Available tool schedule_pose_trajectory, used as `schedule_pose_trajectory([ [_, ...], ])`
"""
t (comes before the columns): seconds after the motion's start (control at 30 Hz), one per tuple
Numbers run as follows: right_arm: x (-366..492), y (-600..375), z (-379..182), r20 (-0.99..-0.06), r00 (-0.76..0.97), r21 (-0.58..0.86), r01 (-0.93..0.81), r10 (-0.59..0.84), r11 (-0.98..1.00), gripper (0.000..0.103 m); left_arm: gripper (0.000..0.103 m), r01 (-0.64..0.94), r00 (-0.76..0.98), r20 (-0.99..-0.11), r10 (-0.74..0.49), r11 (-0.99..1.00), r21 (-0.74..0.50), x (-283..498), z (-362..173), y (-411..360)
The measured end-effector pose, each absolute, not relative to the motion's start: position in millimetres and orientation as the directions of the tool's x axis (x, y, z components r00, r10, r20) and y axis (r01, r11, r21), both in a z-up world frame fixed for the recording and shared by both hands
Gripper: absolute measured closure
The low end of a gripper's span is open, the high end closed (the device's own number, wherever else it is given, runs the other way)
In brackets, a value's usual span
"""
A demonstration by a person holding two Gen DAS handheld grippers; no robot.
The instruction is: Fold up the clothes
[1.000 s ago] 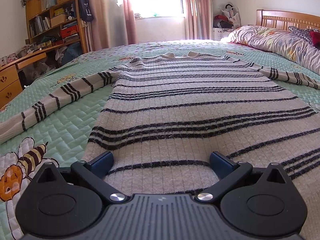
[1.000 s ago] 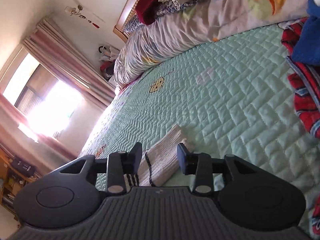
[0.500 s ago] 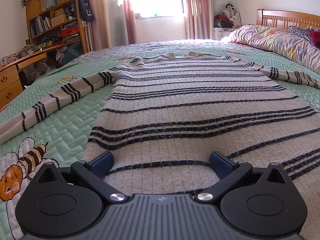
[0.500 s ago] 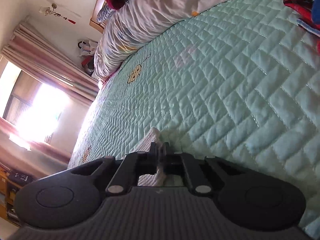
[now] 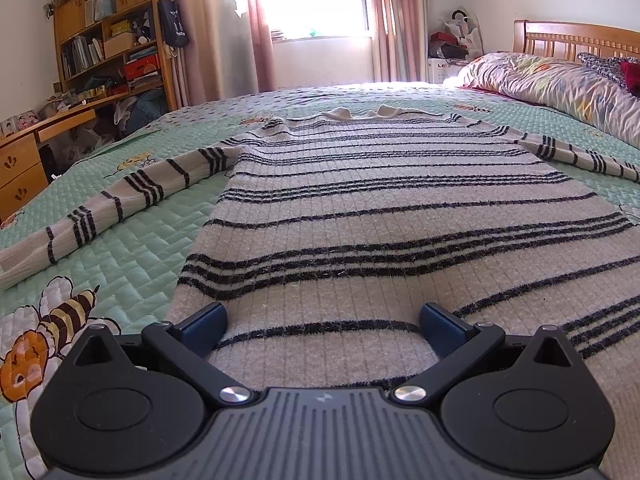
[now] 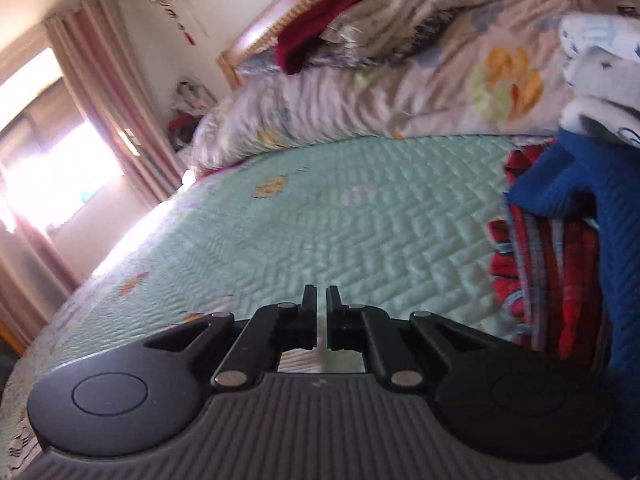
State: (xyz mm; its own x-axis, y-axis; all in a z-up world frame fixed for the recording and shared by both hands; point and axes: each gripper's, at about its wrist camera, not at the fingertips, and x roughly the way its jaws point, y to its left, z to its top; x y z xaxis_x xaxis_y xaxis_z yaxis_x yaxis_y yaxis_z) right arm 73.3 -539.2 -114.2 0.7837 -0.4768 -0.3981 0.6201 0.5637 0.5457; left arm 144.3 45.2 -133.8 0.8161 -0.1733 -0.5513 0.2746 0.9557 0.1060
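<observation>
A beige knit sweater (image 5: 380, 208) with dark stripes lies flat on the green quilted bedspread (image 5: 120, 264), collar toward the window. Its left sleeve (image 5: 132, 196) and right sleeve (image 5: 576, 158) stretch out to the sides. My left gripper (image 5: 322, 320) rests open over the hem, its blue pads wide apart on the knit. My right gripper (image 6: 321, 294) hangs above the bedspread (image 6: 320, 220), its jaws opening slightly and almost together. Green quilt shows between the tips. A strip of pale sleeve knit (image 6: 304, 362) sits low between the fingers.
A stack of folded clothes, red (image 6: 552, 280) and blue (image 6: 580, 184), stands at the right of the right wrist view. A rumpled duvet (image 6: 400, 92) lies along the headboard. Shelves and a desk (image 5: 108, 52) line the left wall beside the bed.
My right gripper closed on the end of the sleeve, then rose and rolled, so the clothes stack and duvet swung into view. The left gripper and the sweater body stayed still.
</observation>
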Motion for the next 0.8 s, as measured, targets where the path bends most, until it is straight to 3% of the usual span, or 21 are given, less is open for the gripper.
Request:
schedule_pose_trajectory([
  [0.03, 78, -535, -114, -0.383, 0.821, 0.58, 0.57, -0.423, 0.582, 0.076, 0.0, 0.275, 0.816, -0.552, -0.174, 0.956, 0.105, 144, -134, 45],
  [0.07, 83, -533, -117, -0.388, 0.832, 0.597, 0.555, -0.396, 0.579, 0.074, 0.0, 0.275, 0.815, -0.552, -0.175, 0.956, 0.103, 145, -134, 46],
  [0.2, 94, -523, -137, -0.471, 0.797, 0.622, 0.604, -0.378, 0.498, 0.074, 0.0, 0.274, 0.817, -0.55, -0.172, 0.956, 0.107, 144, -134, 45],
  [0.33, 76, -482, -140, -0.409, 0.85, 0.68, 0.527, -0.332, 0.51, 0.073, 0.0, 0.274, 0.819, -0.547, -0.173, 0.956, 0.107, 143, -134, 46],
  [0.43, 83, -437, -141, -0.363, 0.914, 0.704, 0.397, -0.181, 0.589, 0.067, 0.0, 0.271, 0.821, -0.544, -0.173, 0.957, 0.104, 143, -132, 47],
  [0.53, 99, -407, -150, -0.381, 0.923, 0.682, 0.323, -0.057, 0.656, 0.063, 0.001, 0.254, 0.832, -0.529, -0.169, 0.963, 0.091, 137, -118, 50],
  [0.63, 106, -399, -154, -0.402, 0.914, 0.636, 0.318, -0.05, 0.703, 0.063, 0.001, 0.233, 0.864, -0.462, -0.202, 0.972, 0.012, 128, -90, 75],
  [0.8, 106, -403, -159, -0.394, 0.918, 0.656, 0.316, -0.046, 0.686, 0.064, 0.001, -0.042, 0.907, -0.419, -0.046, 0.979, -0.197, 150, -58, 182],
])
